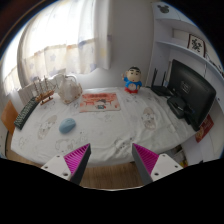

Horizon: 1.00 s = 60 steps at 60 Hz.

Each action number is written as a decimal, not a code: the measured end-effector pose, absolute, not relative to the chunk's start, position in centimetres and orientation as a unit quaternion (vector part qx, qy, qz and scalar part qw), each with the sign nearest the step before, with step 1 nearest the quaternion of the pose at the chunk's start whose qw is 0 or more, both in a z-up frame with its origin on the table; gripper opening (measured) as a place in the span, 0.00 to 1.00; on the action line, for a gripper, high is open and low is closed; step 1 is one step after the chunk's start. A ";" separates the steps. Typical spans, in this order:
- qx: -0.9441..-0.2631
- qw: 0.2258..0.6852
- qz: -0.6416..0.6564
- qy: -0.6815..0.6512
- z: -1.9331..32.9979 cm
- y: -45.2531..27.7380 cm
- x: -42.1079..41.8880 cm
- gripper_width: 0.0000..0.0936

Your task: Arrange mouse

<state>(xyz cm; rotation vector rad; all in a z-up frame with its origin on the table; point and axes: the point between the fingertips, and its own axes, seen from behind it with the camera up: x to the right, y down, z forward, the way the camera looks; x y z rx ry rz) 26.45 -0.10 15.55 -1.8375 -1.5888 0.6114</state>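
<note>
A white-clothed table [110,130] fills a bright room, with curtained windows [60,35] behind. The gripper [112,160] hangs above the near edge, fingers spread wide and holding nothing. The pale blue mouse [68,126] lies well beyond the left finger. Farther off are a booklet [99,101], a doll [133,79], a jug [66,88] at left and a monitor [190,92] at right.

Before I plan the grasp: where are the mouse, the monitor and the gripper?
mouse [68,126]: gripper view, top of its shell.
monitor [193,91]: gripper view, dark screen.
gripper [112,160]: gripper view, open gap between fingertips.
</note>
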 end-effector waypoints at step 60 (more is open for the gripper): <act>-0.631 0.303 0.323 -0.637 2.0 -22.5 12.6 0.92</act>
